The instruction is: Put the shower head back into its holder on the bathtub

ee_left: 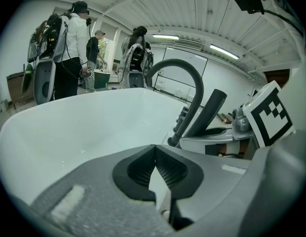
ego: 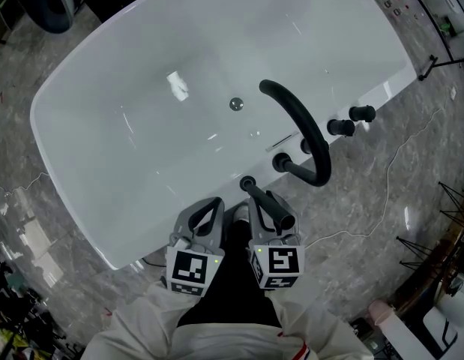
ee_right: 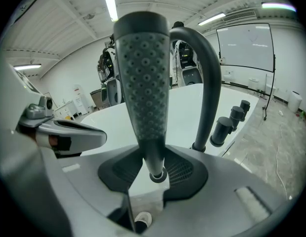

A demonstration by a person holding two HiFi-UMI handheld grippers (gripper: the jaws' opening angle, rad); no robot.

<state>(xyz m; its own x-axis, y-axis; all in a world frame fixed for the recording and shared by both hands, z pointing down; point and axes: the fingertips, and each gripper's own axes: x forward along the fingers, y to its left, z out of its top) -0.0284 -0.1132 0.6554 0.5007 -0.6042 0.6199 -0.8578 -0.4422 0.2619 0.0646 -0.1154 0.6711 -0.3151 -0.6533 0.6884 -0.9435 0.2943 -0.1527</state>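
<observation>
A dark grey shower head with a dotted face stands upright between the pads of my right gripper, which is shut on its thin handle. From above, the shower head slants down towards a small black round holder on the near rim of the white bathtub. Its lower end is just above that holder; I cannot tell if they touch. My left gripper hangs beside it on the left, over the rim. Its fingertips meet with nothing between them.
A black arched faucet rises from the rim just right of the holder, with three black knobs along the rim. A thin cable lies on the grey stone floor. People stand beyond the tub's far side.
</observation>
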